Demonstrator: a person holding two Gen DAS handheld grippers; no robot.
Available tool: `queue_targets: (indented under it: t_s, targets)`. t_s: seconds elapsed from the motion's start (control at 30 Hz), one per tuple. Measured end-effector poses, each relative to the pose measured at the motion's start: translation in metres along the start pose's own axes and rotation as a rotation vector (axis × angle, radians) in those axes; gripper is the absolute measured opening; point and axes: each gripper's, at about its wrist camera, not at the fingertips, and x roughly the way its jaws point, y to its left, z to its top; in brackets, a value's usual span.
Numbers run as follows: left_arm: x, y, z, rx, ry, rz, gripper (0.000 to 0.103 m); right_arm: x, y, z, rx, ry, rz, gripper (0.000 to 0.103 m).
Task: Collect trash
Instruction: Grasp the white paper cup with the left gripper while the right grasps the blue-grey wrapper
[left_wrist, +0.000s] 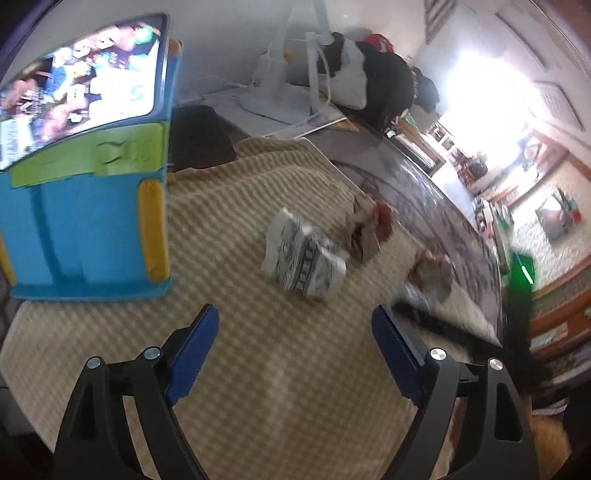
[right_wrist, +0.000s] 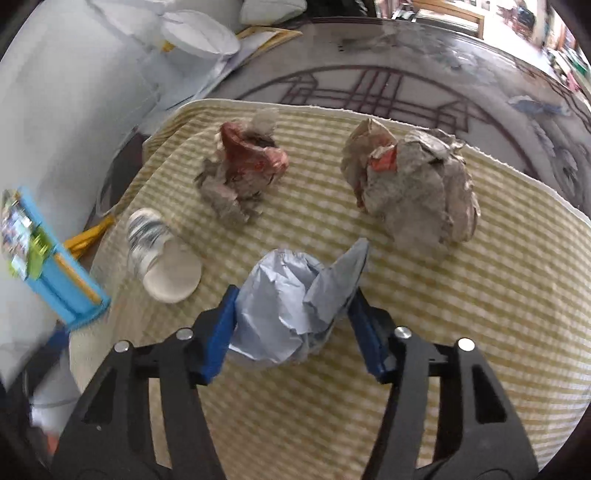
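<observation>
Right wrist view showed four bits of trash on the checked cloth (right_wrist: 461, 314): two brownish paper wads (right_wrist: 243, 173) (right_wrist: 413, 184), one tipped paper cup (right_wrist: 162, 254), one grey-blue crumpled paper (right_wrist: 291, 310). The right gripper (right_wrist: 295, 317) pinched that grey-blue paper near the cloth's front. The left gripper (left_wrist: 295, 325) stood spread and empty (bare cloth beneath), with one blue box (left_wrist: 85, 221) at the cloth's edge.

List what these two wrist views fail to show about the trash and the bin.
- Blue bin, left wrist view: opening hidden by the picture board on top.
- Printed paper cup, left wrist view: motion blur, print unreadable.
- Grey paper ball, right wrist view: underside and contact with the fingers unclear.
</observation>
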Motion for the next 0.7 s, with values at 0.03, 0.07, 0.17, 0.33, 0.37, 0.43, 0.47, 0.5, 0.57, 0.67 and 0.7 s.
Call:
queue_targets:
  t_s: [0.03, 0.07, 0.17, 0.33, 0.37, 0.43, 0.47, 0.5, 0.57, 0.67, 0.7]
  targets:
    - [0.009, 0.000, 0.007, -0.022, 0.006, -0.001, 0.082, -0.006, 0.001, -0.005, -0.014, -0.002, 0.002, 0.057]
    - [0.017, 0.000, 0.011, -0.037, 0.010, 0.003, 0.083, -0.011, 0.004, -0.009, -0.030, -0.003, 0.000, 0.057]
    - [0.046, -0.002, 0.028, -0.089, 0.042, 0.021, 0.083, -0.031, 0.006, -0.029, -0.089, -0.007, -0.016, 0.057]
    - [0.081, -0.013, 0.042, -0.125, 0.068, 0.055, 0.083, -0.059, 0.006, -0.049, -0.122, -0.042, -0.019, 0.059]
    - [0.087, -0.016, 0.043, -0.127, 0.075, 0.064, 0.083, -0.060, 0.007, -0.048, -0.124, -0.045, -0.017, 0.059]
    - [0.096, -0.018, 0.042, -0.129, 0.084, 0.084, 0.083, -0.066, 0.009, -0.052, -0.130, -0.058, -0.011, 0.059]
    - [0.101, -0.019, 0.041, -0.126, 0.088, 0.099, 0.079, -0.065, 0.010, -0.052, -0.129, -0.059, -0.008, 0.059]
    - [0.105, -0.019, 0.040, -0.126, 0.083, 0.103, 0.079, -0.066, 0.011, -0.053, -0.128, -0.059, -0.004, 0.060]
    - [0.102, -0.018, 0.040, -0.126, 0.059, 0.101, 0.071, -0.068, 0.010, -0.054, -0.124, -0.061, 0.003, 0.059]
    - [0.089, -0.017, 0.042, -0.108, 0.019, 0.091, 0.042, -0.071, 0.006, -0.055, -0.118, -0.069, 0.004, 0.060]
    - [0.083, -0.016, 0.043, -0.103, 0.008, 0.079, 0.038, -0.072, 0.006, -0.055, -0.115, -0.072, 0.006, 0.060]
